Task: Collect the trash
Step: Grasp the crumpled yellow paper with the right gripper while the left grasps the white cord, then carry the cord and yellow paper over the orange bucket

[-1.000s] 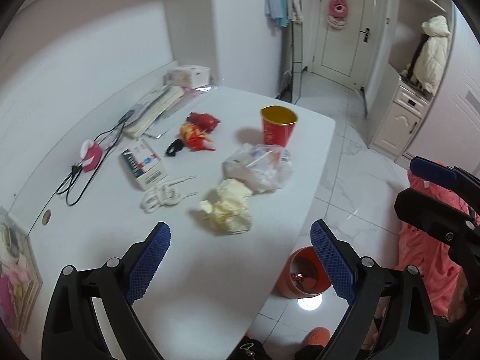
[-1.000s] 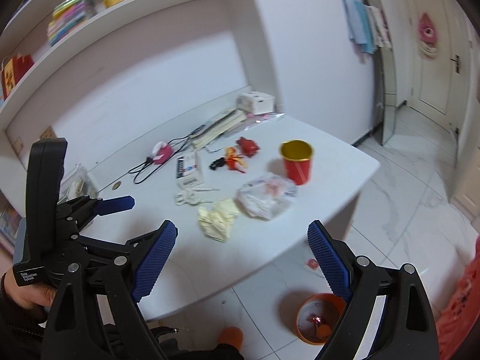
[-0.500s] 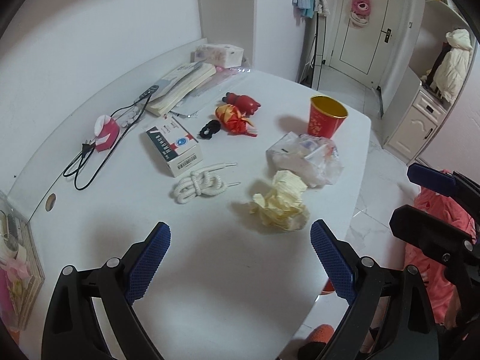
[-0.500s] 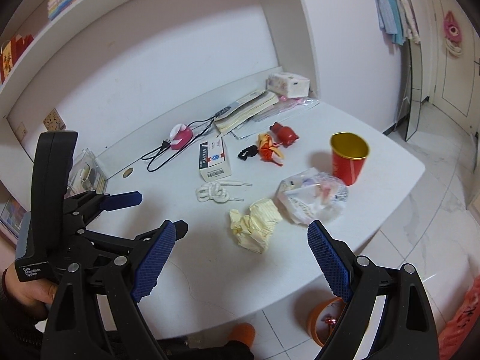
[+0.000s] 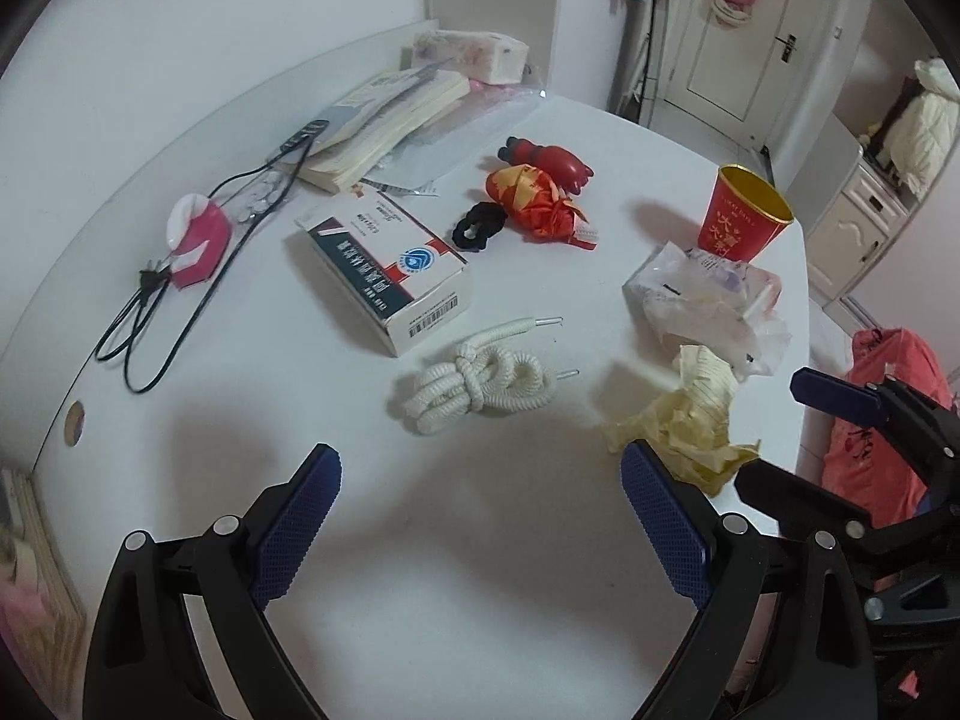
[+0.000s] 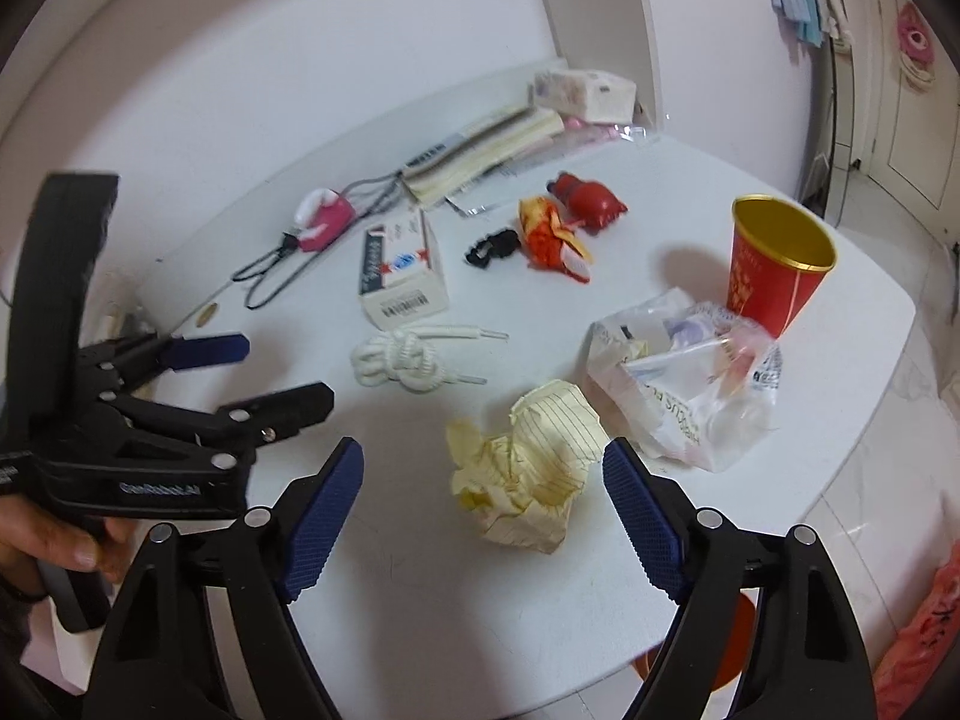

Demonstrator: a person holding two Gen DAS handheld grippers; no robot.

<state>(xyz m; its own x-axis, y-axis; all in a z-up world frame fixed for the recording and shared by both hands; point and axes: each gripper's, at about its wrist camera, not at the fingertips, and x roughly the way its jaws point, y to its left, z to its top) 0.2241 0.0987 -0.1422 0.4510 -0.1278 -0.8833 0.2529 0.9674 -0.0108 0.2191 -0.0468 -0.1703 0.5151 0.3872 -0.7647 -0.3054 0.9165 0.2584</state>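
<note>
- The white rounded tabletop (image 5: 492, 540) carries everything, with its curved edge on the right above pale marble floor tiles.
- The left black gripper with blue ribbed pads (image 5: 480, 516) hovers over bare table, its fingers spread wide and holding nothing.
- The right black gripper with blue ribbed pads (image 6: 483, 510) is also spread wide and empty; the crumpled yellow lined paper (image 6: 528, 480) lies on the table between and just ahead of its fingertips, with no contact visible.
- A clear plastic bag stuffed with wrappers and scraps (image 6: 690, 384) sits just right of the paper, near the table edge.
- A white and dark rectangular carton with a barcode (image 5: 390, 267) lies toward the middle of the table.
- A red paper cup with a gold inside (image 6: 780, 264) stands upright behind the bag.
- A knotted white cord with metal tips (image 5: 480, 387) rests just in front of the carton.
- A red and orange crumpled wrapper (image 5: 534, 204) lies behind the carton, beside a small black hair tie (image 5: 477, 225).
</note>
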